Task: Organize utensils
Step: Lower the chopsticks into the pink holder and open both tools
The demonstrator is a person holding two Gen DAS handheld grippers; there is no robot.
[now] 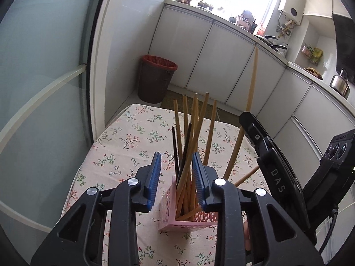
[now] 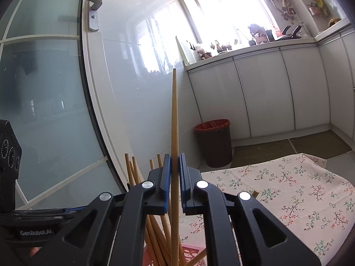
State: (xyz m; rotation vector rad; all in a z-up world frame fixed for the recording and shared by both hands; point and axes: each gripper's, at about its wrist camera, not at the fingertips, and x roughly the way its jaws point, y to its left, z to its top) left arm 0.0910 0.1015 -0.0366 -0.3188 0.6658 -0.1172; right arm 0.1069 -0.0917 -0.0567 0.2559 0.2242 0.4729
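**Right tongs clamped on one chopstick, left tongs apart over the holder**

Your right tongs (image 2: 175,173) are clamped on a single wooden chopstick (image 2: 174,119). Its long axis runs near vertical thru the centre of the right wrist view: narrow tip up, ending w/ the wall tile behind it, thicker end down into the pink holder (image 2: 190,251) at the bottom edge. Plain light-tan wood, smooth, round, tapering to the top. In the left wrist view the same stick (image 1: 253,82) shows at right of centre, leaning slightly right at the top, w/ the right tongs' black body (image 1: 266,155) below it.

Your left tongs (image 1: 176,173) stand apart, blue pads either side of the bundle w/o pressing on it. No earlier pic given, so that's all re: the jaws.

The holder (image 1: 188,221) is a pink square basket w/ a cut-out pattern, sitting lower centre on the worktop (image 1: 124,146), which has a floral cloth. Inside: a fan of tan chopsticks (image 1: 195,119) pointing up and spreading outward, plus two dark ones (image 1: 176,150) among them, one leaning left. One more tan stick (image 1: 246,176) lies near-flat on the cloth just right of the holder, partly hidden by the tongs.

Brown bin (image 1: 155,77) w/ red liner stands on the floor beyond the worktop.
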